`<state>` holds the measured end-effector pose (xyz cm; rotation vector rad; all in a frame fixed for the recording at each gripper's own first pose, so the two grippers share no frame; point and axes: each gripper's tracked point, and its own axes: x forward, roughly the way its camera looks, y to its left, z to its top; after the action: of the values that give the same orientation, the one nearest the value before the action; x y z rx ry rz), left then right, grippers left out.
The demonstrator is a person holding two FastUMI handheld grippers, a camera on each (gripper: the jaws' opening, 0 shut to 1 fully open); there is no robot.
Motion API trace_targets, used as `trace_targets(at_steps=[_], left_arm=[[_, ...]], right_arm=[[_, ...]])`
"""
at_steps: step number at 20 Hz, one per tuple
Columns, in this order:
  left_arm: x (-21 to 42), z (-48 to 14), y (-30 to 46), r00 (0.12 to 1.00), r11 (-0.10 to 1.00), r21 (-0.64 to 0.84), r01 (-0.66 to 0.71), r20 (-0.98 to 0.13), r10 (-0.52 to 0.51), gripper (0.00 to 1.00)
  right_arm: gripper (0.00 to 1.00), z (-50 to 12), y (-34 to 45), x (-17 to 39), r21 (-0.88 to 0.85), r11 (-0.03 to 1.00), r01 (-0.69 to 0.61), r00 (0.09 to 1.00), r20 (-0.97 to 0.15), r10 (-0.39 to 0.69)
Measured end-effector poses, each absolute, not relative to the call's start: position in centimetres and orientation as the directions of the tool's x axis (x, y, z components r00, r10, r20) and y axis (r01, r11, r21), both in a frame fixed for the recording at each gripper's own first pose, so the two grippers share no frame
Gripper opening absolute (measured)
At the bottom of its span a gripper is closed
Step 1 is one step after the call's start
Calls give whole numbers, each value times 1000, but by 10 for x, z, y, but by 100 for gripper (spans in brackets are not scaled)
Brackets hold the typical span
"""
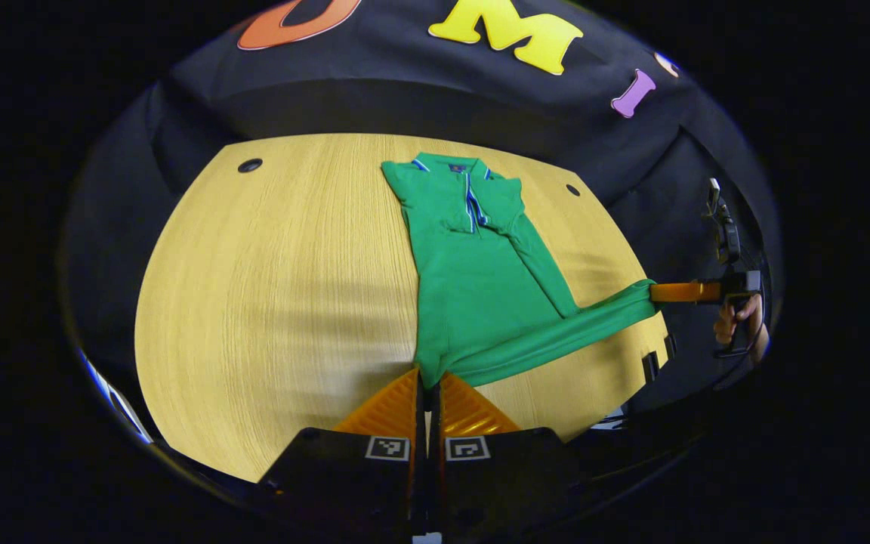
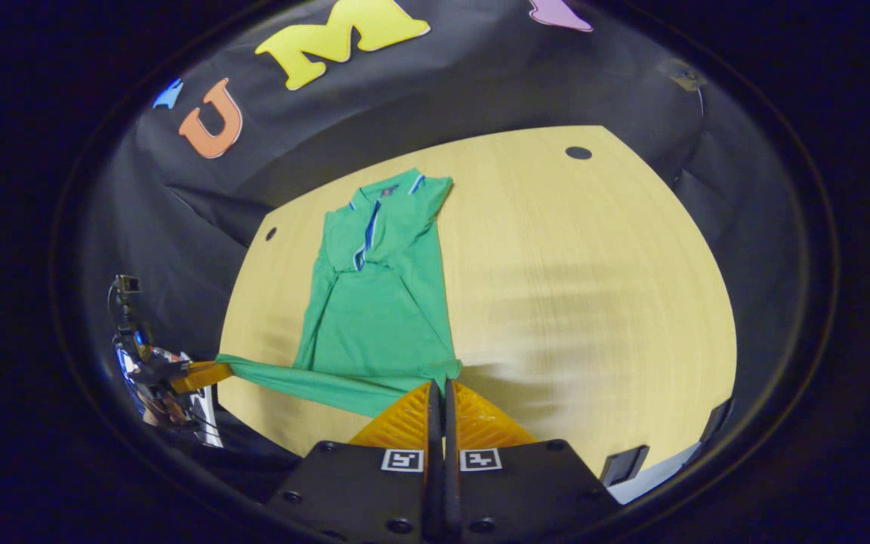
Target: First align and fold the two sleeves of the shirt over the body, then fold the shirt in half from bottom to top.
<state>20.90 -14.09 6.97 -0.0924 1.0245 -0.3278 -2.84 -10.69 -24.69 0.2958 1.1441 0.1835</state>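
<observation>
The wooden table point(image 1: 269, 287) carries the green shirt point(image 1: 480, 302), sleeves already folded in, collar at the far side. It looks light, soft and floppy. Each gripper, left point(image 1: 427, 381) and right point(image 2: 442, 389), has its jaws pinching a bottom-hem corner, a sensible hold.

Bright overhead light, soft shadows on table point(image 1: 276, 287), heavy fisheye edge warp
</observation>
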Motion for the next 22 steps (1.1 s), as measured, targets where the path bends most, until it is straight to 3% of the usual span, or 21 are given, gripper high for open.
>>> trace_targets(at_steps=[10,21,22], left_arm=[[354,115,-132,626,960,-208,185,-728,-279,4],[528,91,-131,747,975,-194,107,-631,-208,4],[538,82,-133,754,977,-186,106,-626,-201,4]], right_arm=[[3,-198,-88,133,303,950,-80,604,-743,288],[0,-238,-77,293,166,971,-170,741,-628,237],[3,-245,-75,304,160,969,-187,752,-611,246]])
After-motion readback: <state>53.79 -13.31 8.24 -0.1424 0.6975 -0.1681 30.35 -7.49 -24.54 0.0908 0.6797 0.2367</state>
